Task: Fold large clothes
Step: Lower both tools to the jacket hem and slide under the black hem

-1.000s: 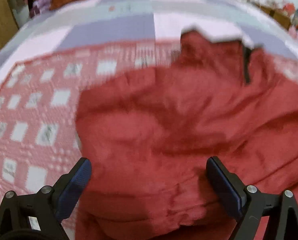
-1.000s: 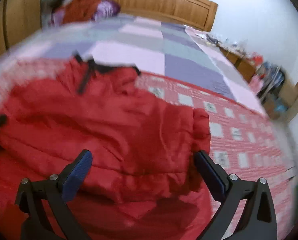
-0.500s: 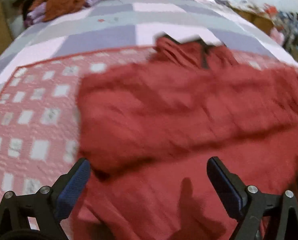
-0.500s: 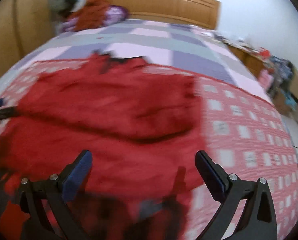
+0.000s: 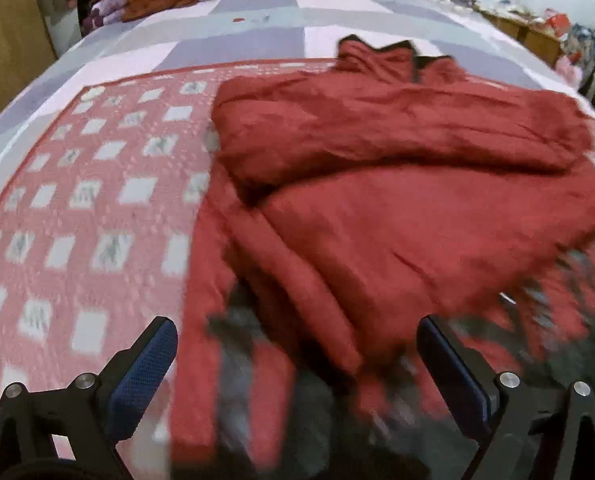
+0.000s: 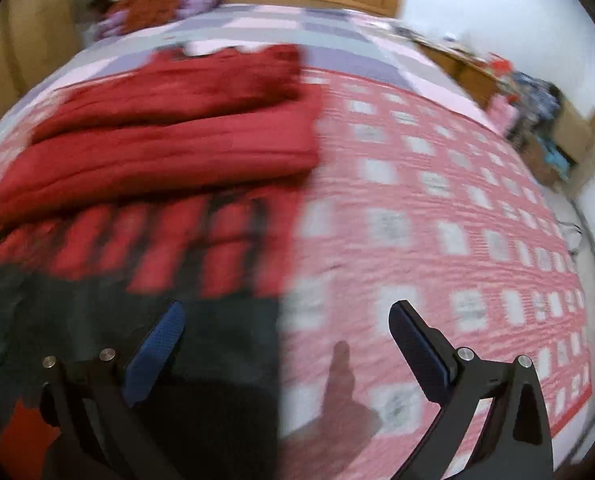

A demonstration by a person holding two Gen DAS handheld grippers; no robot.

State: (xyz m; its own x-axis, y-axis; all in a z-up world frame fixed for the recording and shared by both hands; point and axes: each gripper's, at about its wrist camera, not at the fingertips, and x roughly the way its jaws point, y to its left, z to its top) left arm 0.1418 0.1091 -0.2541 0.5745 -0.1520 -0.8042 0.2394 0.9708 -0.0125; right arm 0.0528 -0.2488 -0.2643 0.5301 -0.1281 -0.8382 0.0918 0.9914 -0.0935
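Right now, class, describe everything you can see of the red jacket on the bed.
The red jacket is a large, soft, puffy-looking garment lying on the pink checked quilt. Its upper part is folded across itself, forming a thick band over the body. A stand-up collar with dark trim and a dark zip line points toward the headboard. Nearer the cameras, a red and black striped edge shows, blurred. Both sets of jaws are open and hold none of it.
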